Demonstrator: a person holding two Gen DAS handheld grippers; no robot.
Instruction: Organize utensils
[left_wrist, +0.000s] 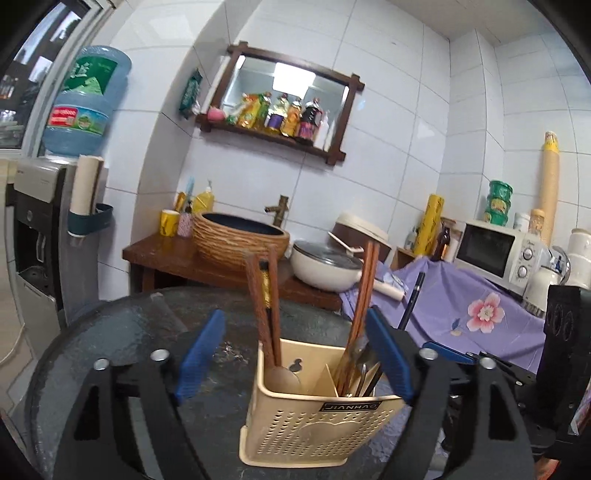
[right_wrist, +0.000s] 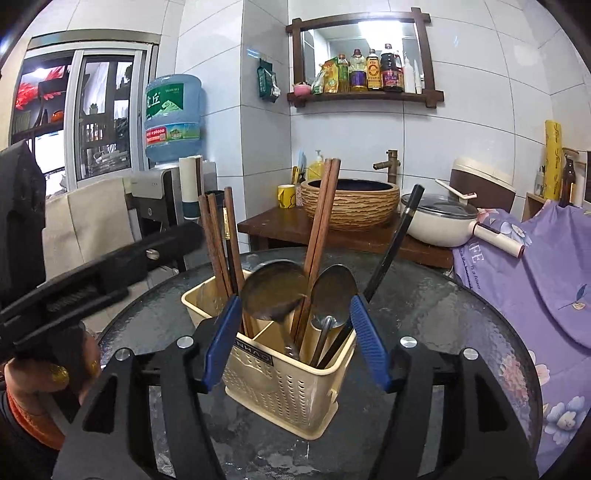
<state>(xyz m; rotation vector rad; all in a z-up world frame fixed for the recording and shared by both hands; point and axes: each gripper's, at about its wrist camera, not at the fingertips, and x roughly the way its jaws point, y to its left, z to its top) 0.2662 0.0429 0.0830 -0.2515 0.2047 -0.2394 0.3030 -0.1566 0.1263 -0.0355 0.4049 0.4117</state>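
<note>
your left gripper (left_wrist: 295, 354) stands wide open with nothing in it, its blue pads (left_wrist: 201, 350) flanking the caddy (left_wrist: 314, 424). the caddy sits between the two fingers, nearer the right-hand pad, which lies just beside the caddy's right rim; the pictures do not show whether they touch. the left-hand pad is well apart from the caddy.

your right gripper (right_wrist: 293, 343) is also wide open and empty. here the caddy (right_wrist: 280, 391) sits between the pads (right_wrist: 369, 343), both close to its upper rim, neither clearly pressing on it.

the caddy stands upright on the round dark table (left_wrist: 110, 350), near the table's middle. it is beige, perforated at the front, and split into compartments. in the compartment on the caddy's left, seen from the right wrist, brown chopsticks (right_wrist: 219, 243) stand upright against the back wall. in the compartment on the caddy's right, a second pair of chopsticks (right_wrist: 321, 229) leans toward the caddy's centre, beside a ladle (right_wrist: 273, 291), a spoon (right_wrist: 332, 291) and a black chopstick (right_wrist: 395, 243) that tilts out over the caddy's right rim.

beyond the caddy, behind the table, sit a woven basin (right_wrist: 351, 203) and a pan (right_wrist: 439, 221).
</note>
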